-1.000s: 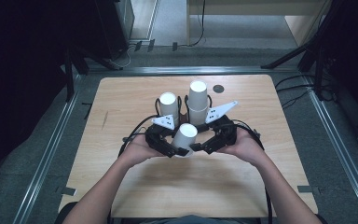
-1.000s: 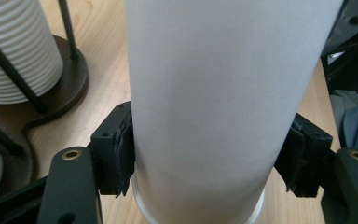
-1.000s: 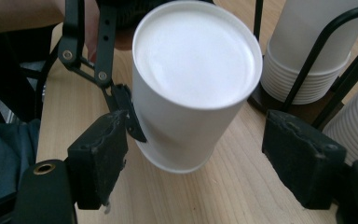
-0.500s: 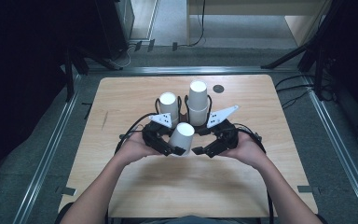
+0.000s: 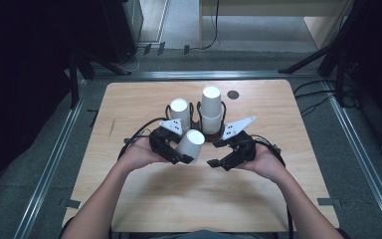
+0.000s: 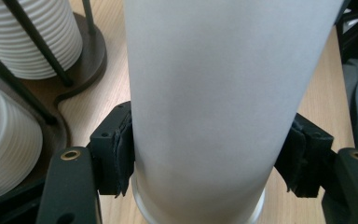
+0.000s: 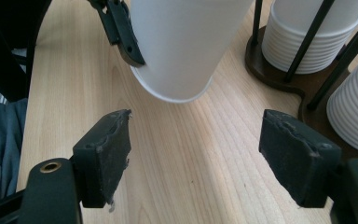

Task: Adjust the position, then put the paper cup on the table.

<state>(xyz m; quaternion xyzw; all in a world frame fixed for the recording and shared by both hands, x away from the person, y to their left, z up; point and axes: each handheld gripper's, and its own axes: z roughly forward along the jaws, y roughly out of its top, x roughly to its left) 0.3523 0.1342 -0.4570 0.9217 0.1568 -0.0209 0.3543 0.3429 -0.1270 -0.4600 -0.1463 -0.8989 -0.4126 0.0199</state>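
White paper cup [image 5: 190,144] is clamped in my left tongs [image 5: 177,152], held over the table [image 5: 189,199] middle, nearer the front edge than the cup rack [image 5: 201,130]. My right tongs [image 5: 220,153] have just been closing, nothing between them.

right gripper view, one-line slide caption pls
Open right gripper faces a white paper cup held above the light wooden table.

The high view looks forward and down on the whole pale wooden surface [image 5: 144,199]. Both tool views sit low and close, sharing the plain white paper cup [image 6: 214,107] and the dark round-based cup rack [image 7: 272,70].
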